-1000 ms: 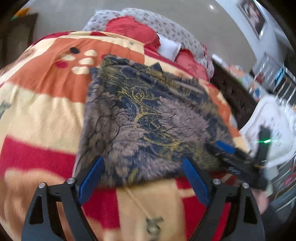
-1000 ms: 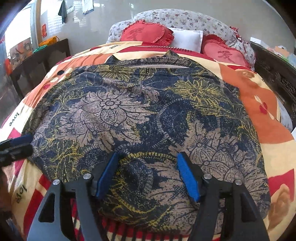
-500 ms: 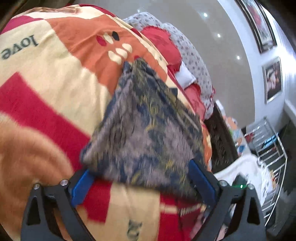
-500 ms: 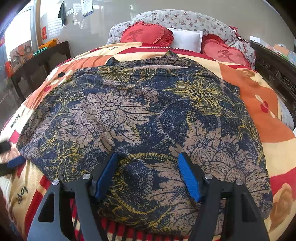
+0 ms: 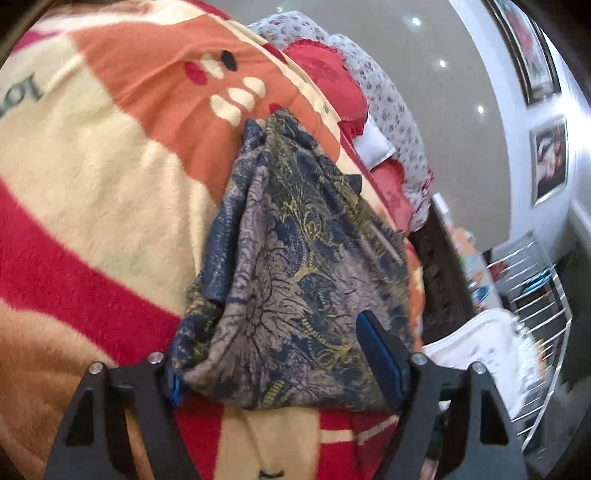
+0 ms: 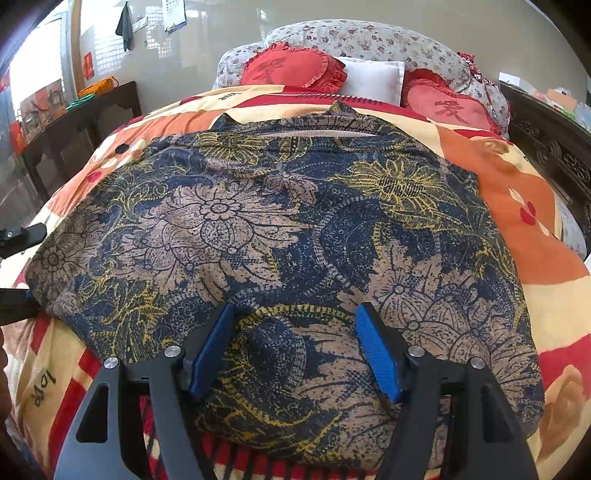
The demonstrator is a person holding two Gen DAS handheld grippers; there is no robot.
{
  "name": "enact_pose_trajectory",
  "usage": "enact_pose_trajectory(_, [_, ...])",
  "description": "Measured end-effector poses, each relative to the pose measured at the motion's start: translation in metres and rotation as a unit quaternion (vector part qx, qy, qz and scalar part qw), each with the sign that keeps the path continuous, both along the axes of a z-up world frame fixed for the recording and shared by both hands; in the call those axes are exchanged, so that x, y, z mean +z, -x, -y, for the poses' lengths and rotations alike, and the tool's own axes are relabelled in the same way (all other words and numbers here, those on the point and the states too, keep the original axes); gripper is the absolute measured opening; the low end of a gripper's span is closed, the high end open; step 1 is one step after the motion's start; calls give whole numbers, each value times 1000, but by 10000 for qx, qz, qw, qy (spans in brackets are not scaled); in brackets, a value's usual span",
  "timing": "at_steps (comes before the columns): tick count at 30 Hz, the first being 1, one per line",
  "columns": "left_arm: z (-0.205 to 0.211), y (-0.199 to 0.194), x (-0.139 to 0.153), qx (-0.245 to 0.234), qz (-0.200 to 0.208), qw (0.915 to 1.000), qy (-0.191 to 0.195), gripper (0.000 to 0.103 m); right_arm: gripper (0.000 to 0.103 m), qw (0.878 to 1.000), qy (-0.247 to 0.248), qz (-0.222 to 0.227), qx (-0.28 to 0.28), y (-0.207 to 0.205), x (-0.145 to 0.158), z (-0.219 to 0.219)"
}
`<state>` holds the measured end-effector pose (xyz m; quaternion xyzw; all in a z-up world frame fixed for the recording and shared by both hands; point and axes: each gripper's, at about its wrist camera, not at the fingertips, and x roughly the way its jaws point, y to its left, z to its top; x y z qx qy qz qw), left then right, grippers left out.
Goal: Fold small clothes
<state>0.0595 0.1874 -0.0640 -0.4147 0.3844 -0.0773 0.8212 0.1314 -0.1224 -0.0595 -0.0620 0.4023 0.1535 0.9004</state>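
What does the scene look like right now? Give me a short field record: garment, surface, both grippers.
garment: dark floral garment, spread across the bed, zip edge at the far side
surface: red, orange and cream blanket
left gripper: open, fingers straddling the garment's bunched left edge
right gripper: open, fingers over the near hem, nothing clamped
background: red heart cushions and a white pillow at the headboard
fold status: not yet folded

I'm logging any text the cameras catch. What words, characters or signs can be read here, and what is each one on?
"love": on the blanket, near left edge, turned sideways.
"love": upside down on the blanket's far edge, small.
"lo...": cut off on the blanket in the left wrist view.
One red Chinese character each: on the left heart cushion and the right heart cushion.
Wall calendar: too small to read.
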Motion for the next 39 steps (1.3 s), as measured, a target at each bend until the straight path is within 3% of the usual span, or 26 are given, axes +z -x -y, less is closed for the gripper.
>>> enact_pose_trajectory(1, [0,-2,-1,58,-41,10000,-15,76,56,10000,2,3,0,0,0,0])
enact_pose_trajectory(2, [0,-3,0,176,-114,9997,-82,67,56,10000,0,3,1,0,0,0])
enact_pose_trajectory(3, [0,-3,0,290,-197,9992,-187,42,56,10000,-7,2,1,0,0,0])
enact_pose_trajectory(5, [2,-1,0,545,-435,9958,-597,16,56,10000,1,1,0,0,0,0])
enact_pose_trajectory(7, [5,4,-2,606,-362,9941,-820,16,56,10000,-1,6,4,1,-1,1])
enact_pose_trajectory(11, [28,14,16,613,-49,9803,-1876,14,56,10000,-15,-10,-9,1,-1,0])
enact_pose_trajectory(14, [46,15,30,448,226,9646,-2589,11,56,9999,-25,-157,-24,-2,5,0])
enact_pose_trajectory(16, [61,17,39,307,440,9498,-3082,11,56,9994,-177,-277,86,-6,19,1])
enact_pose_trajectory(20, [93,15,54,-2,926,9213,-3777,8,56,9962,-672,-108,541,-31,71,-14])
enact_pose_trajectory(23, [119,15,68,-262,1278,9005,-4149,7,56,9816,-1390,-586,1173,-73,96,-42])
enact_pose_trajectory(27, [150,14,83,-628,1680,8753,-4491,6,56,9475,-2102,-1560,1838,-132,102,-95])
enact_pose_trajectory(29, [159,12,87,-757,1758,8735,-4475,6,56,9250,-2349,-2211,2007,-160,97,-124])
enact_pose_trajectory(32, [170,10,89,-864,1836,8694,-4505,6,56,9096,-2396,-2626,2152,-179,93,-150])
enact_pose_trajectory(39, [189,14,90,-1028,1945,8614,-4577,6,56,9258,-1321,-2633,2370,-191,86,-194])
